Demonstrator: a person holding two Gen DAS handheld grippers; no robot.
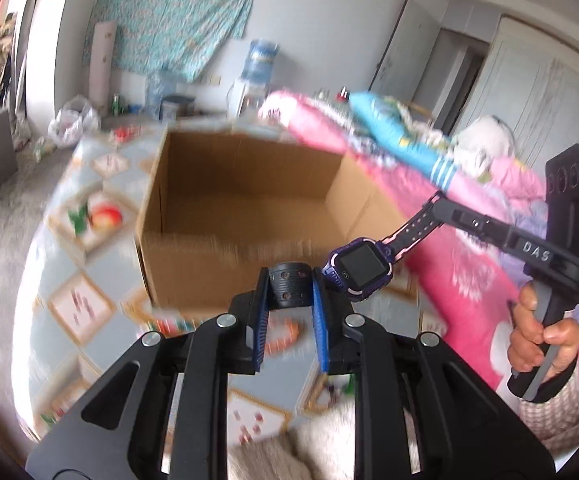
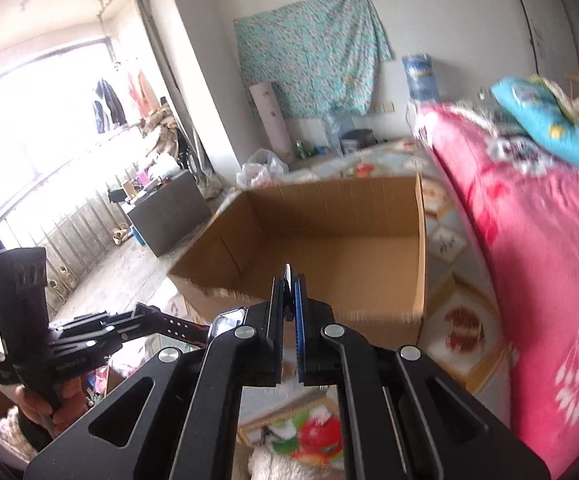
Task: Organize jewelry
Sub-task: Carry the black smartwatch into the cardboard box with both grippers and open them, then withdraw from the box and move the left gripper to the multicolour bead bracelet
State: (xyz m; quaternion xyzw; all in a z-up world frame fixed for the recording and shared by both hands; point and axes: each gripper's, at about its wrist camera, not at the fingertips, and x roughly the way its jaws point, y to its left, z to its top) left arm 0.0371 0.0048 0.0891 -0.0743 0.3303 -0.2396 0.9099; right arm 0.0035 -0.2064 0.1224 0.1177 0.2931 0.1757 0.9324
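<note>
Left wrist: left hand-held gripper [image 1: 290,285] clamps watch strap [image 1: 291,285]; right hand-held gripper [image 1: 438,199] pinches other strap.

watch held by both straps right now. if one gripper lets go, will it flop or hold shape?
Likely flops: the watch hangs between the left gripper and right gripper on thin perforated straps that already bend at the case. The chunky case probably swings down as the heavy end. Ridged pads should keep the strap from slipping.
</note>
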